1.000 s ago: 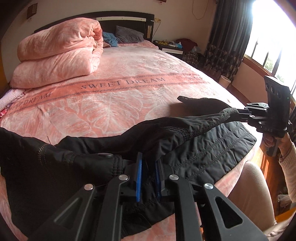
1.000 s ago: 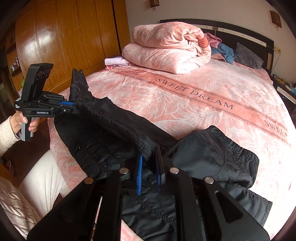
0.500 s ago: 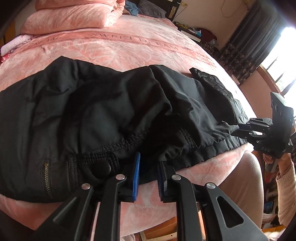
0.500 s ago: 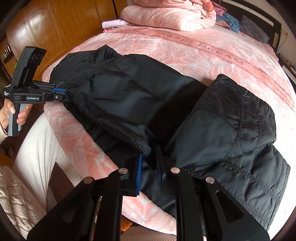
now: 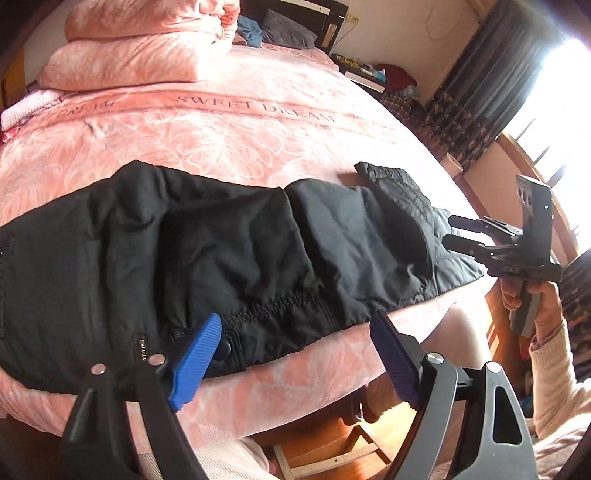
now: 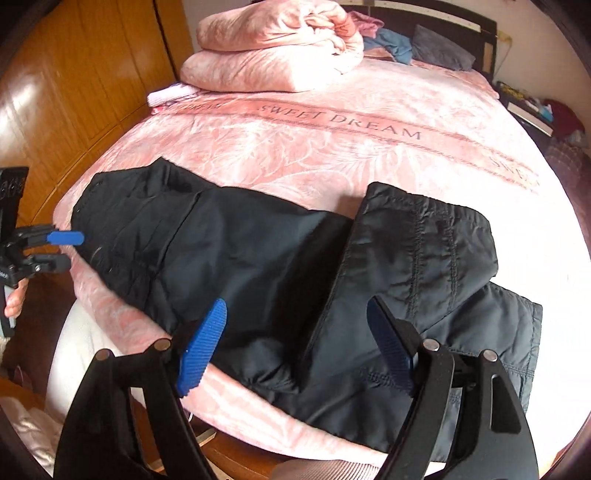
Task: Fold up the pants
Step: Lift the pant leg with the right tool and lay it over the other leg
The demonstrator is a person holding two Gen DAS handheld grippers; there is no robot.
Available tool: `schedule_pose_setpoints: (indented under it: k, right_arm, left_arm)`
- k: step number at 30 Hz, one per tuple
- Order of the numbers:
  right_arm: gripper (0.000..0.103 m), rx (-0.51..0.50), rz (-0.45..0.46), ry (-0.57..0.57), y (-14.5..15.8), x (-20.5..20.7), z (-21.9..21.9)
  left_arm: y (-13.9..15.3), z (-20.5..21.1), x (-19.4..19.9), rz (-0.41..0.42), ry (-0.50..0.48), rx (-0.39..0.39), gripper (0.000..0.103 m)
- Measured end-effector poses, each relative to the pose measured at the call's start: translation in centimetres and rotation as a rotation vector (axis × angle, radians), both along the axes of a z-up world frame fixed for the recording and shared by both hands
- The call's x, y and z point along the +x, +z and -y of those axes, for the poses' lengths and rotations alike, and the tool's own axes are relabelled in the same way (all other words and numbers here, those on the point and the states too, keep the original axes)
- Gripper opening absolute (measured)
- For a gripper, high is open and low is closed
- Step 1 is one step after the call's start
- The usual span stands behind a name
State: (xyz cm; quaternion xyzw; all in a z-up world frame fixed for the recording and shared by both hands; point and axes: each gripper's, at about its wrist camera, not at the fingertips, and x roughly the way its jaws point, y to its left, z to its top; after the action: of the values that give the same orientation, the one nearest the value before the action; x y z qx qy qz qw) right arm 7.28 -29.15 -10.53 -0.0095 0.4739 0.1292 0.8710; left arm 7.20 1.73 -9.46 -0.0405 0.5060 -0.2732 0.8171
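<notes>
With both my left gripper (image 5: pixel 295 354) and right gripper (image 6: pixel 295 343) spread and empty, the black pants (image 6: pixel 258 266) lie folded lengthwise along the bed (image 6: pixel 332 155) edge, crosswise folds left.

Pink leaf-patterned bedspread (image 5: pixel 236 140) with darker band reading "SWEET DREAM". Folded pink plush quilt (image 6: pixel 273 48) stacked at head end, beside it a small folded pale-pink knit cloth (image 6: pixel 171 94). Grey pillow (image 6: pixel 441 53) and blue garment (image 6: pixel 389 42) against dark headboard (image 6: pixel 461 22). Orange-brown wooden wardrobe doors (image 6: pixel 85 85) along one side. Dark patterned curtains (image 5: pixel 480 92) by bright window (image 5: pixel 561 110).
</notes>
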Motion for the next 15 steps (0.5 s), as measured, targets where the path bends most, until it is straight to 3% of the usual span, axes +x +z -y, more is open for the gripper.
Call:
schedule_pose_setpoints:
  k: [5, 10, 12, 13, 15]
  right_arm:
    - [0.079, -0.183, -0.072, -0.290, -2.2, 6.3, 0.8]
    - [0.080, -0.340, -0.171, -0.398, -6.4, 10.3, 0.1]
    - [0.079, -0.416, -0.183, -0.444, -7.6, 11.3, 0.3]
    - [0.077, -0.433, -0.184, -0.450, -8.0, 11.5, 0.5]
    - [0.055, -0.373, -0.205, -0.451, -8.3, 11.5, 1.3]
  left_arm:
    - [-0.9, 1.7, 4.0, 0.000, 0.117, -0.031, 0.084]
    - [-4.8, 5.1, 5.4, -0.066, 0.124, -0.013, 0.084]
    - [-6.2, 6.4, 4.9, -0.059, 0.105, 0.047, 0.084]
    - [-6.8, 6.9, 4.5, -0.046, 0.094, 0.082, 0.084]
    - [-7.6, 7.6, 3.7, -0.023, 0.081, 0.136, 0.084]
